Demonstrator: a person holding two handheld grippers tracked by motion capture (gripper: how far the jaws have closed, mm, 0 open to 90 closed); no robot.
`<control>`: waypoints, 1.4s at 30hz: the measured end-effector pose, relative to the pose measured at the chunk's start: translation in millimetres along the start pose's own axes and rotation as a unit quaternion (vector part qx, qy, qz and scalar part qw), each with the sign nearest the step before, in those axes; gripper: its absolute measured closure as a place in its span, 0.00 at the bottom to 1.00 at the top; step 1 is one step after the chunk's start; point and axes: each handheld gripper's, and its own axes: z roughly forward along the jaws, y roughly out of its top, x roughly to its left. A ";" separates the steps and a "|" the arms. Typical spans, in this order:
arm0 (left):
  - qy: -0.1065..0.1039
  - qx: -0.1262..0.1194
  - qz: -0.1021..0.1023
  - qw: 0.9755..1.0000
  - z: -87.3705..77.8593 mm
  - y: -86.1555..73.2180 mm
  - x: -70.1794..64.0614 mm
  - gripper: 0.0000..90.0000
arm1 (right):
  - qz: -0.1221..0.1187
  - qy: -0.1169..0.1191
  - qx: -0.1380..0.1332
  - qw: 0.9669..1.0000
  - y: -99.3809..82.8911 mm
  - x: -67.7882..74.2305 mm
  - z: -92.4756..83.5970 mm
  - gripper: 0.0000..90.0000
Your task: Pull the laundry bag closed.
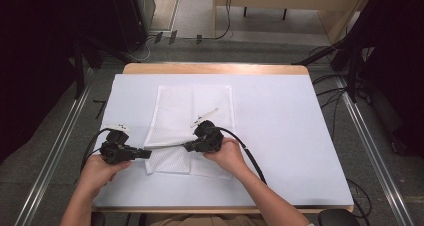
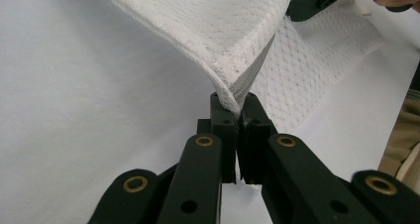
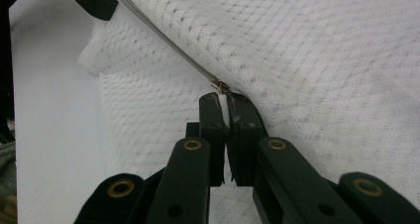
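Right gripper view: right claw (image 3: 225, 105) clamps the mesh bag's (image 3: 317, 60) zipper pull (image 3: 220, 86) (mostly hidden); left claw (image 2: 236, 104) clamps its corner

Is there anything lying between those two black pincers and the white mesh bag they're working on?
Nothing visible. The left hand-held gripper is already shut on the corner of the white mesh bag at the zipper's end, and the right hand-held gripper is shut on the zipper pull. The zipper stretches taut between them.

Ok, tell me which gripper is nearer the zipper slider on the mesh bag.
Right. The right gripper is shut on the pull tab at the zipper slider. The left gripper pinches the mesh bag at its corner, away from the slider.
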 end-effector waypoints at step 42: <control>-0.002 0.001 -0.006 1.000 -3.1 -2.5 3.5 0.98 | 0.022 -0.021 -0.002 1.000 -11.6 -16.1 -21.6 0.98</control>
